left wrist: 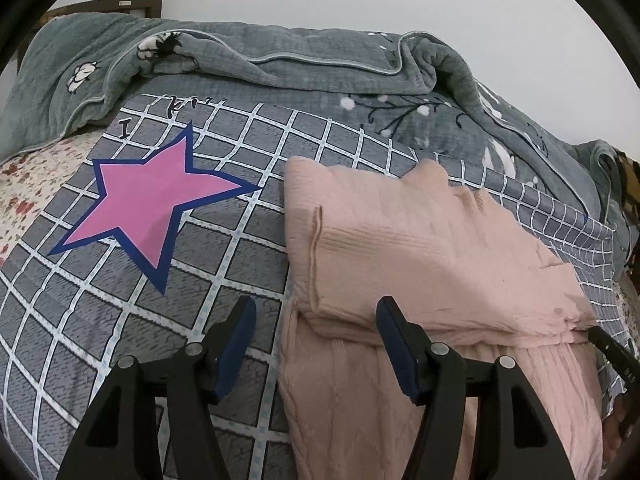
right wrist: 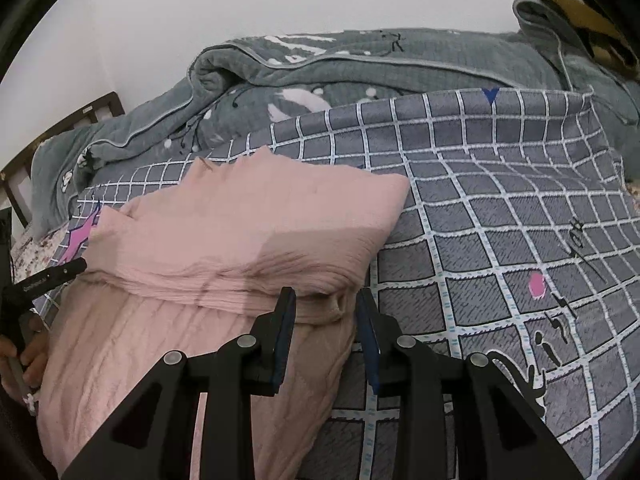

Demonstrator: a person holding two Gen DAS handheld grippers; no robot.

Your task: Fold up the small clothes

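A pink knit garment (left wrist: 420,240) lies partly folded on the grey checked blanket (left wrist: 120,320), its upper part doubled over the lower part. My left gripper (left wrist: 316,312) is open, its jaws standing either side of the garment's left folded edge, holding nothing. In the right wrist view the same garment (right wrist: 240,232) lies left of centre on the blanket (right wrist: 500,220). My right gripper (right wrist: 326,300) is open, its jaws close around the folded edge at the garment's right side, not clamped. The left gripper's finger tip (right wrist: 60,274) shows at the far left.
A rumpled grey-green quilt (left wrist: 280,64) is heaped along the back of the bed against a white wall. A pink star (left wrist: 152,204) is printed on the blanket left of the garment. A floral sheet (left wrist: 28,184) and dark headboard (left wrist: 132,4) lie at the far left.
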